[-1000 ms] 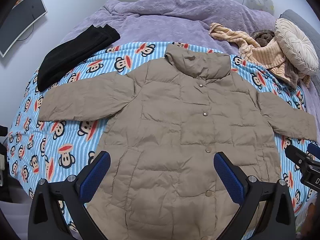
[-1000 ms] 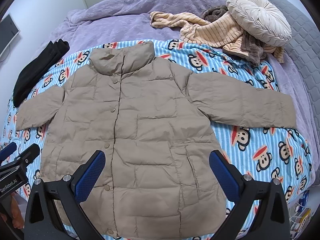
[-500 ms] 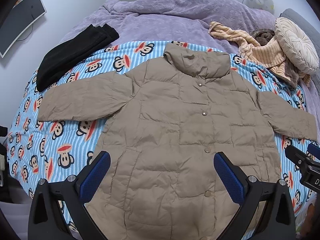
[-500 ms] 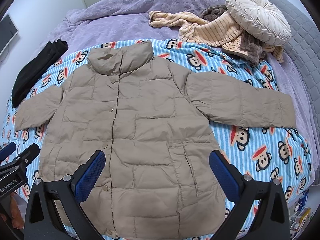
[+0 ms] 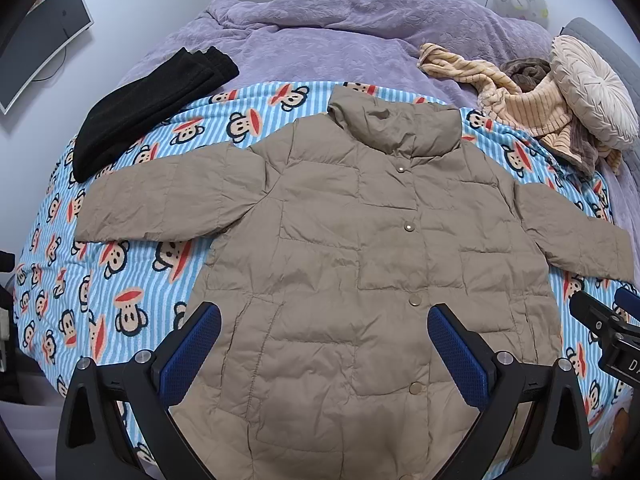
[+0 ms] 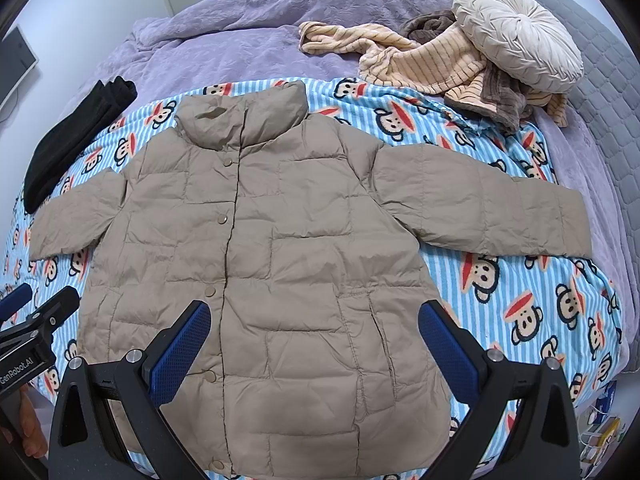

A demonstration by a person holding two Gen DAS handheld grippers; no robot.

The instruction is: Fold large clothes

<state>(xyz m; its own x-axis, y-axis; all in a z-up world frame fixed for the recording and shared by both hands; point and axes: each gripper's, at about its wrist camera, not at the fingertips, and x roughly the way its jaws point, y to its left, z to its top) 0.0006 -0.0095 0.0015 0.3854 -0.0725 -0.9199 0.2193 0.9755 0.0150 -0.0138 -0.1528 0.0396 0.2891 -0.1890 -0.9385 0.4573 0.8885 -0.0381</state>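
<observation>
A tan padded jacket (image 5: 352, 248) (image 6: 280, 240) lies flat and buttoned on a blue striped monkey-print blanket (image 5: 120, 280) (image 6: 540, 300), collar away from me, both sleeves spread out to the sides. My left gripper (image 5: 324, 344) hovers open above the jacket's lower left half, holding nothing. My right gripper (image 6: 314, 340) hovers open above the lower right half, also holding nothing. Each gripper shows at the edge of the other's view: the right gripper (image 5: 600, 320) and the left gripper (image 6: 36, 312).
A folded black garment (image 5: 152, 104) (image 6: 76, 136) lies at the blanket's far left. A striped beige garment (image 5: 520, 96) (image 6: 420, 64) and a round cream cushion (image 5: 596, 88) (image 6: 516, 32) sit at the far right. A purple bedspread (image 5: 340, 28) covers the far bed. A monitor (image 5: 40, 32) is on the left wall.
Both views have shifted very slightly; the jacket sits a touch higher in frame. Nothing was grasped and both grippers stay open.
</observation>
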